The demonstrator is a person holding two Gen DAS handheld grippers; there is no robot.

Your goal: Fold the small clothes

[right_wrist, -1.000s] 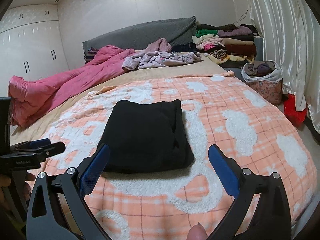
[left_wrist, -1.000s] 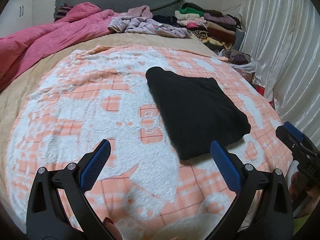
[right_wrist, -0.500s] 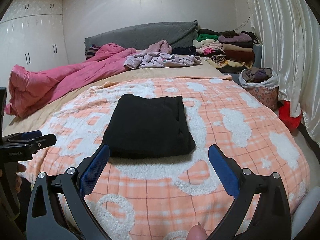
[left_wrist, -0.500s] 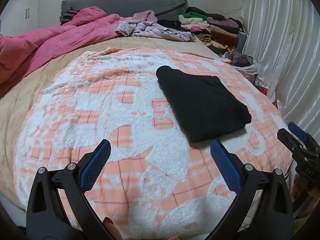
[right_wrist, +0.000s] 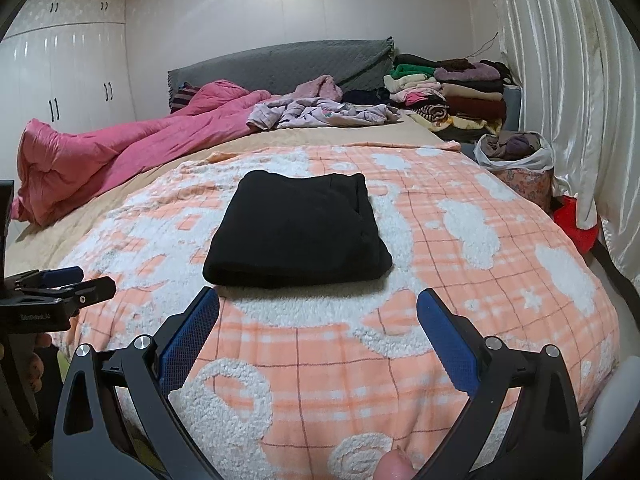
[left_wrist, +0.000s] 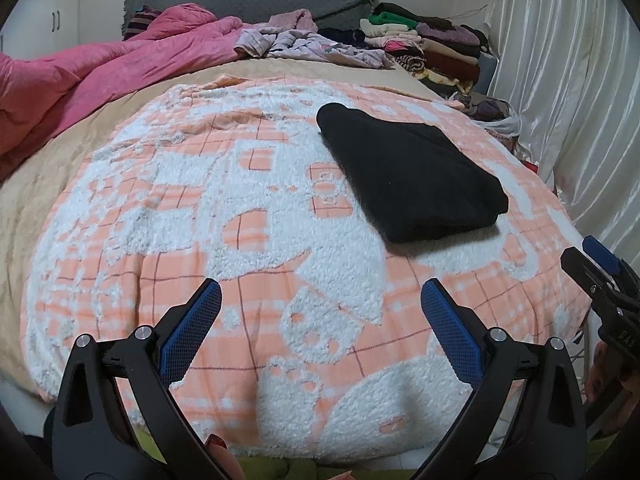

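Black garment (right_wrist: 296,228) lies folded on the bed's blanket (right_wrist: 460,300), at 12 o'clock of the right hand-held gripper (right_wrist: 318,312). Both it and the left hand-held gripper (left_wrist: 320,304) gape wide, empty. Fold looks done; next likely fetching from the unfolded clothes (right_wrist: 320,114) at 12 o'clock.

Black folded garment (right_wrist: 296,228) on an orange-and-white checked blanket (right_wrist: 460,280); pink quilt (right_wrist: 100,152).
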